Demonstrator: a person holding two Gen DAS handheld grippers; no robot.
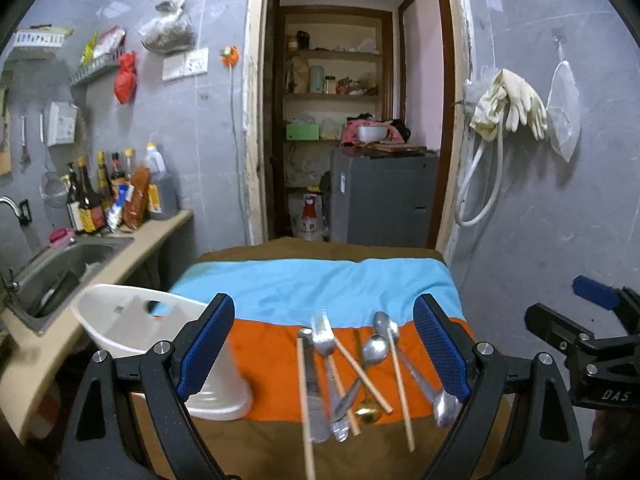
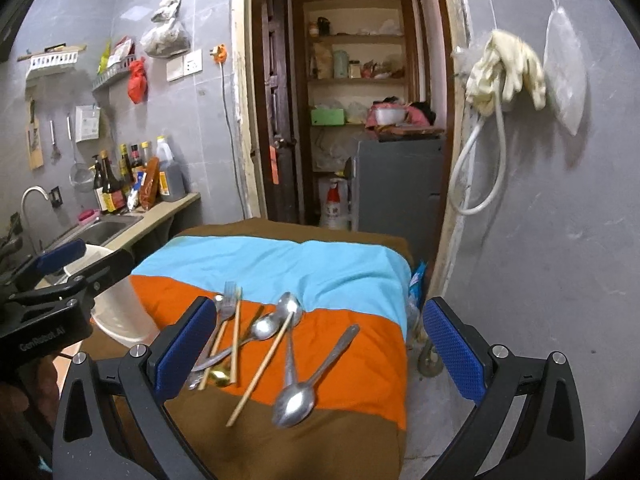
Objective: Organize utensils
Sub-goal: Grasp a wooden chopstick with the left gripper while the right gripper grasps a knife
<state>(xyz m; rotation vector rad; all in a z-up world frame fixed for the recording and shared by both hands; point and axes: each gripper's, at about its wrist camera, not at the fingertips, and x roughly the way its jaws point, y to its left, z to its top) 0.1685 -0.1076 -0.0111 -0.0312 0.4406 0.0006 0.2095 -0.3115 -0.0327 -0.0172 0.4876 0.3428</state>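
Utensils heaped on striped cloth | tub left | left fingers spread, empty | right fingers spread, empty

Two black hand-held tongs with blue textured pads are held side by side, both angled gently downward. The left tongs stand with jaws spread wide and nothing between the pads. The right tongs are likewise gaping and empty. Each shows at the edge of the other's view, the pair close together but apart.
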